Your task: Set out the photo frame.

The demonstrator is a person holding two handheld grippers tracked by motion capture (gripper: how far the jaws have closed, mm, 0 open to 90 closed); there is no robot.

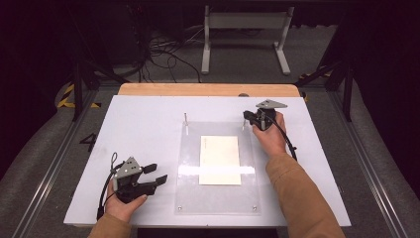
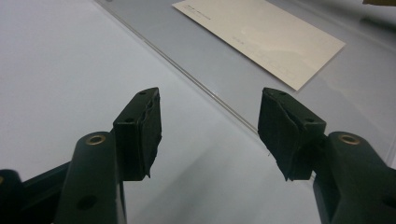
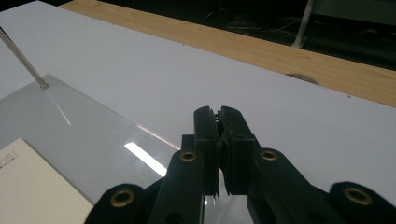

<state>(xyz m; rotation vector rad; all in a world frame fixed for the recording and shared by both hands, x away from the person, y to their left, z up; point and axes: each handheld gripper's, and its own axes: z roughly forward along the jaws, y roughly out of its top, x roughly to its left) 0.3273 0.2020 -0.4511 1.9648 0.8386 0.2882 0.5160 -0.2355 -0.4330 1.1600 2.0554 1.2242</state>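
Your right gripper (image 1: 246, 117), jaws pinched together, sits at the clear sheet's (image 1: 218, 201) far right corner pin; left gripper (image 1: 154, 174) waits wide open; card (image 1: 220, 159) untouched beneath.

A cream card (image 1: 220, 159) lies flat on the clear acrylic plate (image 1: 190, 186).

Bench (image 1: 143, 124): matt white top, smooth, with a bare light-wood strip (image 1: 208, 89) at the far edge. Clear plastic sheet (image 1: 218, 198), glossy, with a bright glare streak. Card (image 1: 220, 159): cream paper, matt. Thin metal pin (image 3: 21, 58), shiny. Left tongs (image 2: 210, 126): matt black plastic, rough torn-looking rubbery pads (image 2: 149, 135), brass-coloured rivets. Right tongs (image 3: 219, 135): same finish. Sleeve (image 1: 297, 193): tan cloth.
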